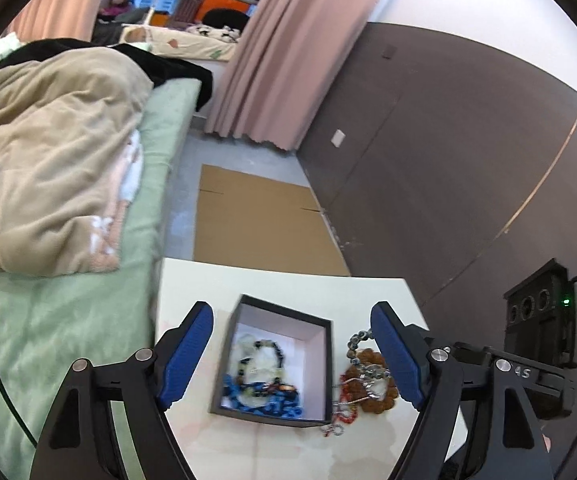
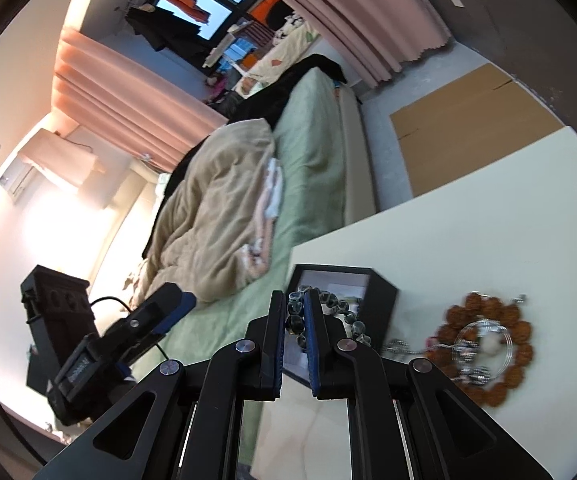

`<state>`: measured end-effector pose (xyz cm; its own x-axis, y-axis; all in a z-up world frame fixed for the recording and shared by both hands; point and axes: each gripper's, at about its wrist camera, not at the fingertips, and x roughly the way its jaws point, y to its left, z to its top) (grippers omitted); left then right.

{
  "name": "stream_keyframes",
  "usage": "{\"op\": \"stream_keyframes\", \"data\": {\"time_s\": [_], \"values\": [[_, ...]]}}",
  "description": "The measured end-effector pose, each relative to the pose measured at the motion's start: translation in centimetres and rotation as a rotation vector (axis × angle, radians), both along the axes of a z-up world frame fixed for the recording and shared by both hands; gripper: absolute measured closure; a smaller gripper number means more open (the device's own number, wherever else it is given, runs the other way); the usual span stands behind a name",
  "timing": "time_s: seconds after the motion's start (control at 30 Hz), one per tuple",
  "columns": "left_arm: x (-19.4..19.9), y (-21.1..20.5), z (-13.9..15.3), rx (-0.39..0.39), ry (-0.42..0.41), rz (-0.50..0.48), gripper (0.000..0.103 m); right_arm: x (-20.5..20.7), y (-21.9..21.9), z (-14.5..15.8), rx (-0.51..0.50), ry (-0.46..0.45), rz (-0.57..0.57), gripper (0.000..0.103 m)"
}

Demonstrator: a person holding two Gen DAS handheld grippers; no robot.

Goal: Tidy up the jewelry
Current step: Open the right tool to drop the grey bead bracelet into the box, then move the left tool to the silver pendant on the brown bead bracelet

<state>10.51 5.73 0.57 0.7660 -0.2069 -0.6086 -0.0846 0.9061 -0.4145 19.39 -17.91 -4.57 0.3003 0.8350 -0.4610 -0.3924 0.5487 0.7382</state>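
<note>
A black open box (image 1: pixel 324 364) with a pale lining sits on the white table (image 1: pixel 288 284). It holds several bead strings, blue and dark ones (image 1: pixel 264 384). My left gripper (image 1: pixel 292 356) is open, its blue pads either side of the box, above it. Right of the box lie a brown bead bracelet (image 1: pixel 372 400), a red bead string (image 1: pixel 346 396) and silver chains. My right gripper (image 2: pixel 294 312) is shut on a dark grey bead bracelet (image 2: pixel 332 302) and holds it beside the box (image 2: pixel 382 300). The brown bracelet (image 2: pixel 484 344) lies to its right.
A bed (image 1: pixel 68 320) with green sheet and beige blanket stands left of the table. Flat cardboard (image 1: pixel 256 216) lies on the floor beyond the table. A dark wall panel (image 1: pixel 448 160) and pink curtain (image 1: pixel 288 60) are at the right.
</note>
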Motion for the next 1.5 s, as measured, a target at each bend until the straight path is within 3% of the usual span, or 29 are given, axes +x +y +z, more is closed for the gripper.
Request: {"op": "stream_keyframes", "data": {"time_s": [0.27,0.3,0.37,0.43,0.73,0.87,1.3,1.5], "values": [[-0.4,1.0,-0.1,0.004,0.004,0.018,0.022,0.2,3.7,0.3,0.011,-0.015,0.021,0.089],[-0.5,1.2,-0.2,0.006,0.007,0.023,0.022,0.3,4.1,0.3,-0.003,-0.014,0.034,0.084],[-0.5,1.4,-0.3,0.012,0.013,0.028,0.022,0.3,4.2,0.3,-0.014,-0.016,0.036,0.047],[-0.4,1.4,-0.4,0.016,0.021,0.026,0.022,0.0,3.6,0.5,-0.027,-0.036,0.003,0.035],[-0.1,-0.1,-0.6,0.033,0.028,-0.013,0.022,0.1,-1.9,0.1,-0.095,0.016,-0.083,0.034],[0.0,-1.2,-0.7,0.041,0.028,-0.034,0.022,0.2,-3.7,0.0,-0.117,0.028,-0.111,0.029],[0.8,-7.3,-1.6,0.094,0.04,-0.164,0.022,0.3,-8.3,-1.1,-0.228,0.083,-0.162,0.029],[1.4,-10.5,-2.6,0.128,0.063,-0.246,0.033,0.6,-10.1,-1.8,-0.25,0.12,-0.186,0.029]]}}
